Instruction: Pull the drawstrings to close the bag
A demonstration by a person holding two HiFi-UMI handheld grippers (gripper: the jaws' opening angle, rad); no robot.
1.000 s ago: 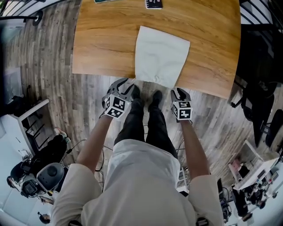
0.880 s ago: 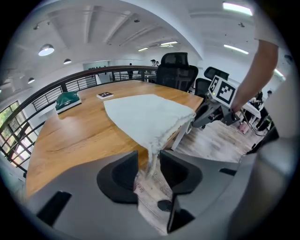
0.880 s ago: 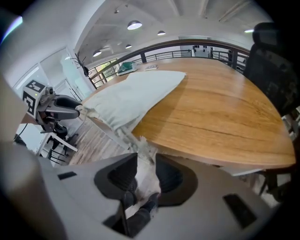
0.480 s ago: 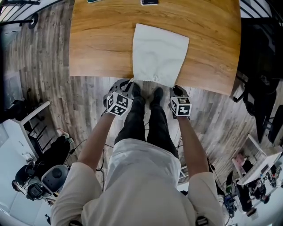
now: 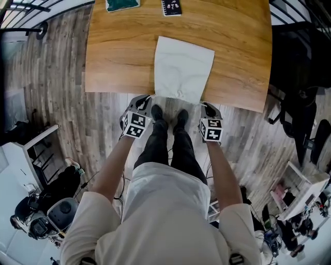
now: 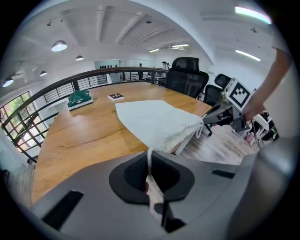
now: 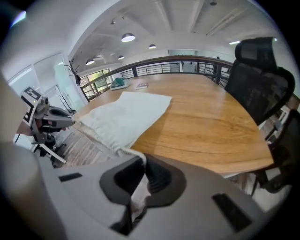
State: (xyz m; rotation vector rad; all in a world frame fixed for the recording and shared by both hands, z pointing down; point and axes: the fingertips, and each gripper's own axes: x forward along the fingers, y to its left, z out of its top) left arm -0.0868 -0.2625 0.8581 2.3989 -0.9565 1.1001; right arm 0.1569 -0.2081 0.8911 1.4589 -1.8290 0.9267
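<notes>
A white cloth bag [image 5: 183, 67] lies flat on the wooden table [image 5: 114, 57], its gathered mouth [image 5: 178, 96] at the near edge. My left gripper [image 5: 146, 99] is at the mouth's left corner. Its jaws have just been closing and are shut on a white drawstring [image 6: 149, 158] that runs from the mouth [image 6: 180, 133] into them. My right gripper [image 5: 207, 107] is at the right corner. Its jaws have also just been closing and pinch the other drawstring [image 7: 138, 156], which leads from the bag [image 7: 124, 117].
A green pouch [image 5: 122, 4] and a small dark booklet [image 5: 171, 6] lie at the table's far edge. Black office chairs [image 5: 302, 98] stand to the right. The person's legs and shoes [image 5: 168, 116] are between the grippers, below the table edge. Gear clutters the floor at lower left [image 5: 46, 207].
Both grippers stood with jaws wide just below the table edge; now both are closed at the bag's near corners, a little higher. The bag lies as before.
</notes>
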